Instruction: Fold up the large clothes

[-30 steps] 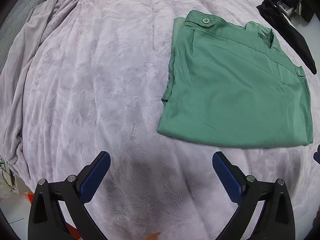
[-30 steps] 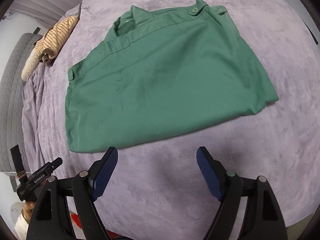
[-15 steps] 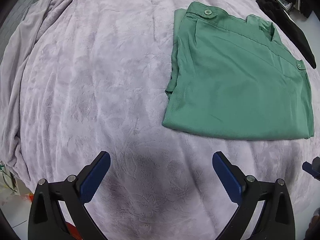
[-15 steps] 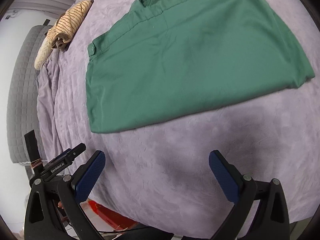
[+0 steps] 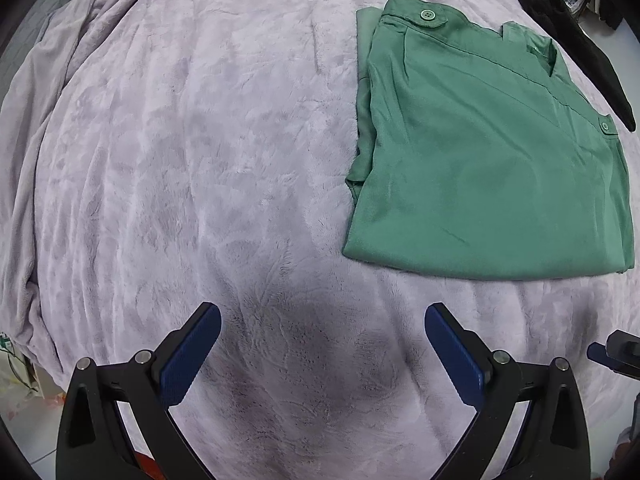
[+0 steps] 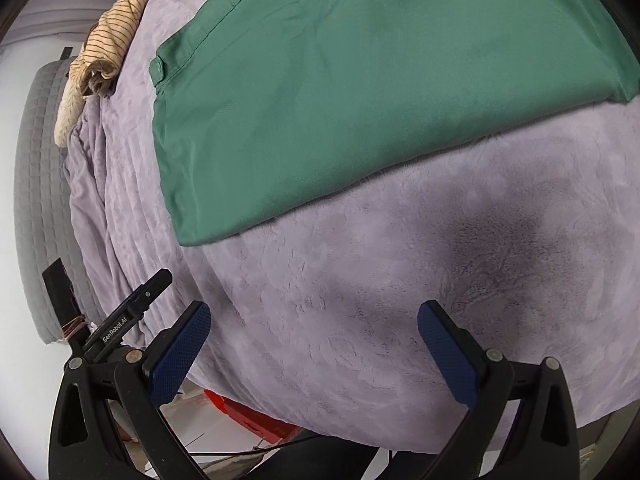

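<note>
From the left wrist, the left tongs point(image 5: 322, 330) stand wide apart over the lilac blanket point(image 5: 180, 160), holding nothing; the green shirt point(image 5: 488, 168) lies folded to their right. From the right wrist, the right tongs point(image 6: 314, 330) also gape empty, the shirt just ahead, probably finished.

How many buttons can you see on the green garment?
2. One button sits on a tab at the garment's far left corner; another button sits on a tab at its right edge. Others may be hidden inside the folds.
</note>
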Motion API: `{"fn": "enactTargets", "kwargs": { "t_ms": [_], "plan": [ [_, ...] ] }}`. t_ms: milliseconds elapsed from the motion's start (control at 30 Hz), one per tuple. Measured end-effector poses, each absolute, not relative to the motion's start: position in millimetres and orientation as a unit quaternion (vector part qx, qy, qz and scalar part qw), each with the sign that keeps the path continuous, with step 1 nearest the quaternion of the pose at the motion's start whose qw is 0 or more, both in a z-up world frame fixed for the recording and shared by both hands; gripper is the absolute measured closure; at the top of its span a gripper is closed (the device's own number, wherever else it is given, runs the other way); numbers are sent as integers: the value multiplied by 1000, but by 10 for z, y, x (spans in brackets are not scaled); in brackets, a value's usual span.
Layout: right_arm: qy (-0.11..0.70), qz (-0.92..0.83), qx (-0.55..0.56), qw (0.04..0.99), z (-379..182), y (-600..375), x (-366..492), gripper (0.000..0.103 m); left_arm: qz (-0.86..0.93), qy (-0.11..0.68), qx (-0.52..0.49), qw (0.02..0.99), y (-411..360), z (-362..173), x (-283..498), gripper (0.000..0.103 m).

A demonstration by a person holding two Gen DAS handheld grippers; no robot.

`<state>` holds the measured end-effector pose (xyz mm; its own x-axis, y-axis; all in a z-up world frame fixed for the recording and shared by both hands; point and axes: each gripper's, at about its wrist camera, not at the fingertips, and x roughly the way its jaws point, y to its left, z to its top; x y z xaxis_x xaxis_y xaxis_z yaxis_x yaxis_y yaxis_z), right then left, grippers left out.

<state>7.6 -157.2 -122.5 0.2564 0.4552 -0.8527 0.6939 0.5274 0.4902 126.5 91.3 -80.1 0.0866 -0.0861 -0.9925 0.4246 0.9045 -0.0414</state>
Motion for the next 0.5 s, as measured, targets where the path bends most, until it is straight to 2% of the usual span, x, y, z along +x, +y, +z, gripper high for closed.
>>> {"fn": "enactTargets", "kwargs": {
  "t_ms": [500],
  "plan": [
    [608, -75, 505, 609, -1498, -1419, 225, 0, -176, 660, 140, 717, 843, -1041, 1384, 1]
  ]
}}
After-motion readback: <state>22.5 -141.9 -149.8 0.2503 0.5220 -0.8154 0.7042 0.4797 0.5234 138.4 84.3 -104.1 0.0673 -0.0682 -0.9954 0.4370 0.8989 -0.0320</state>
